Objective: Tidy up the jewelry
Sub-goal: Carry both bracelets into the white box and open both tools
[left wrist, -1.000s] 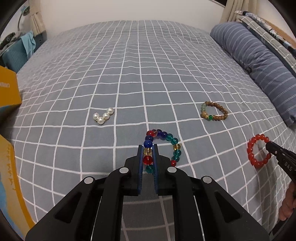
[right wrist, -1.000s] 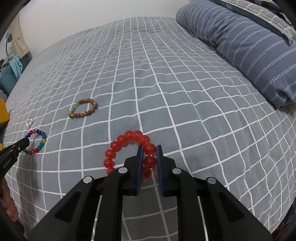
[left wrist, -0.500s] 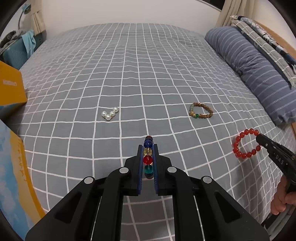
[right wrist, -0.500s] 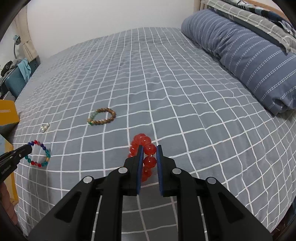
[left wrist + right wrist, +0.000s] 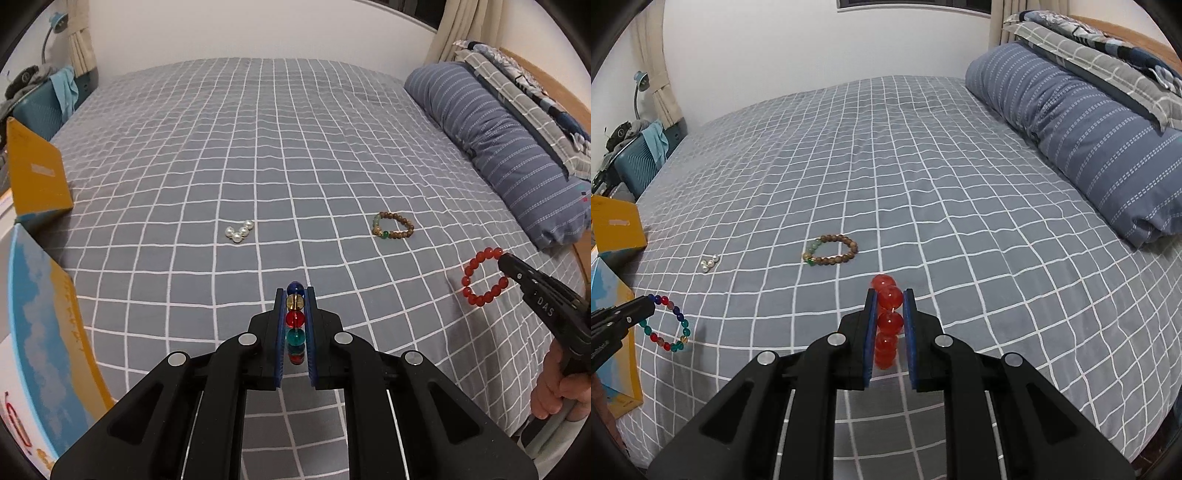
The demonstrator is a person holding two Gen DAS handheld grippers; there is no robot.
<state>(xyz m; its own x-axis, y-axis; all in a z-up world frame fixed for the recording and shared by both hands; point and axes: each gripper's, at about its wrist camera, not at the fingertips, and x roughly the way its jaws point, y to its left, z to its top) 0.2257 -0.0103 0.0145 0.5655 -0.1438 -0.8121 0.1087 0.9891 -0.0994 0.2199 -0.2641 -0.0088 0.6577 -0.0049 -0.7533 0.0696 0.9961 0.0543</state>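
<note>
Bracelets: multicolour one (image 5: 295, 322) pinched in left jaws | red one (image 5: 886, 325) pinched in right jaws | light, floppy, slick beads; grip across beads

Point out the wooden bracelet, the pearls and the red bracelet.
wooden bracelet (image 5: 402, 224): left wrist view, brown beads.
pearls (image 5: 239, 232): left wrist view, middle pearl.
red bracelet (image 5: 888, 322): right wrist view, clamped bead.
</note>
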